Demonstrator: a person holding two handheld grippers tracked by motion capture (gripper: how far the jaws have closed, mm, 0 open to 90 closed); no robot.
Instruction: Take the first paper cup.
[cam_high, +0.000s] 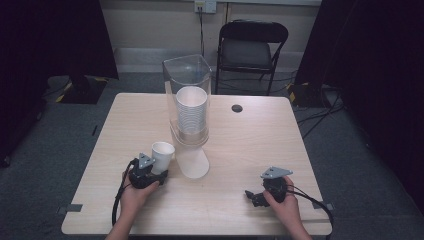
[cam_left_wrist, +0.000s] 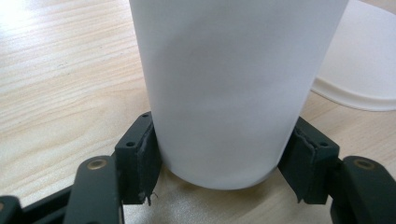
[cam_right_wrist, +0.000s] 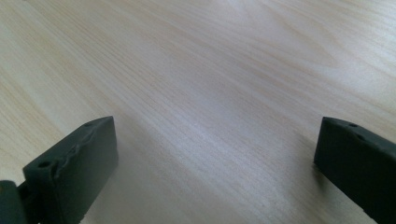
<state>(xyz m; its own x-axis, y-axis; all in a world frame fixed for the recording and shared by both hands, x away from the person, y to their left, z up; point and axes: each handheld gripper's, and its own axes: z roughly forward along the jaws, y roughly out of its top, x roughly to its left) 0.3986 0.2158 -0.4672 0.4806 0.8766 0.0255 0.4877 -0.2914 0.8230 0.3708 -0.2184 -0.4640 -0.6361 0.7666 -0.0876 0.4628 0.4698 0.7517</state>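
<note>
A white paper cup (cam_high: 162, 152) stands upright on the wooden table (cam_high: 250, 145), left of the front middle. My left gripper (cam_high: 159, 171) is shut on the cup, its black pads (cam_left_wrist: 144, 161) pressing both sides of the cup (cam_left_wrist: 233, 84) near its base. Behind it rises a clear dispenser tube (cam_high: 188, 82) holding a stack of white cups (cam_high: 191, 112), with a white foot (cam_high: 193, 162) spreading toward me. At the front right my right gripper (cam_high: 252, 196) rests low over bare wood. It is open, and only tabletop lies between its fingers (cam_right_wrist: 77, 161).
The dispenser's white foot (cam_left_wrist: 359, 60) lies just right of the held cup. A small black grommet (cam_high: 237, 108) sits in the table's far middle. A black folding chair (cam_high: 250, 47) stands beyond the far edge. Dark curtains hang at both sides.
</note>
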